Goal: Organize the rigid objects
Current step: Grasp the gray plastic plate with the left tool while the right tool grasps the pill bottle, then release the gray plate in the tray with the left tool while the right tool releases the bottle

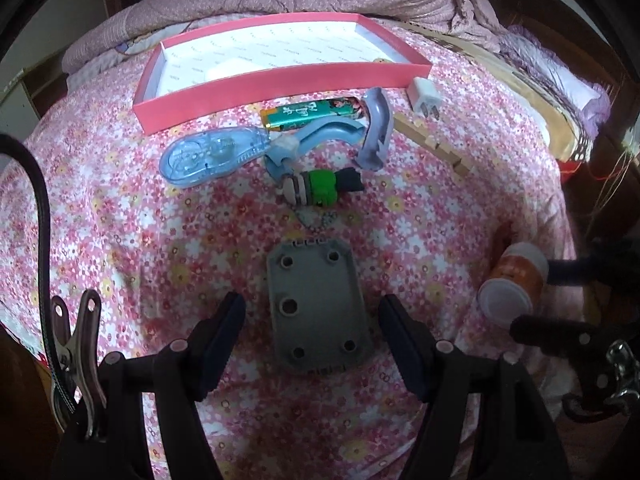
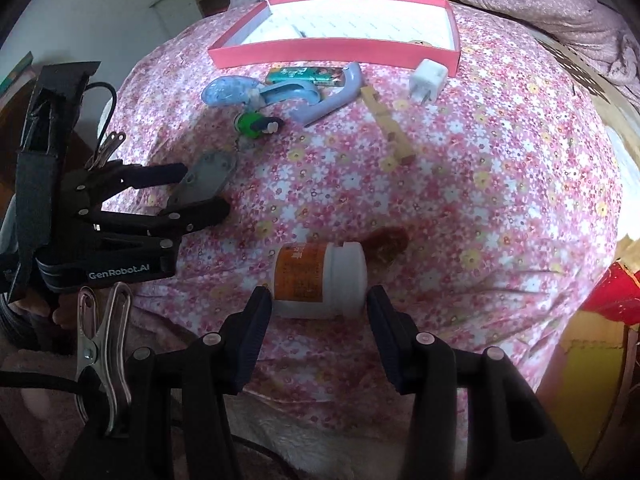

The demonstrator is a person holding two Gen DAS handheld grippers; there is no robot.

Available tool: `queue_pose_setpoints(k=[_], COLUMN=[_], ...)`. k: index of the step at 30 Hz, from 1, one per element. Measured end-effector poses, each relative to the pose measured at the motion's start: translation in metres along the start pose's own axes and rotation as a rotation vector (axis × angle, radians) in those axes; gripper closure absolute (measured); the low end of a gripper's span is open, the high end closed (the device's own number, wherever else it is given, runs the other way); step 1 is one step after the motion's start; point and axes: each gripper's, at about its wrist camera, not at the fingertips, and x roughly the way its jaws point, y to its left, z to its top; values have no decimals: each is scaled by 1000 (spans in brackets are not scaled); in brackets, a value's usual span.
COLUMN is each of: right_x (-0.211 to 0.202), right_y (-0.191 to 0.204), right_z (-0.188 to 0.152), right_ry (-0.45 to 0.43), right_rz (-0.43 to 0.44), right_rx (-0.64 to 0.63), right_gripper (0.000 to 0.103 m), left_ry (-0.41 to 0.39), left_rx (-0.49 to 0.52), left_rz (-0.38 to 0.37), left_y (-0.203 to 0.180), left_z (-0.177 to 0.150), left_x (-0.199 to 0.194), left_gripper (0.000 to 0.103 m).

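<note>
Floral bedspread, pink tray beyond clutter, left hand-held gripper released around grey plate, right hand-held gripper released around bottle

Bed with pink floral sheet, items scattered on it.
Pink tray at far side; near it battery, charger, blue tape dispenser, blue hook, green toy, wooden strip. Closer: grey plate, orange bottle lying on its side.
</note>
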Motion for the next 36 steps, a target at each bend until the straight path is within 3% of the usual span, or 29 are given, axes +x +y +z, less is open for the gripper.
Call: queue_pose_setpoints(k=[13,19,27,36], right_x=[14,22,2,-15], right_y=[0,3,1,-2], right_z=[5,9,10,15], right_ry=[37,27,-76,-130], right_rz=[0,3,-3,4], right_rx=[-9,-7,-3,0], right_gripper=[52,54,58,58], left_ry=[-11,-29,-60,-119], left_rx=[28,14,-5,-36], left_rz=[47,43,23,0], left_y=[-11,-8,-4,6], left_z=[1,2,0,6], left_x=[3,0,-13,-35], left_gripper=[36,56,56,56])
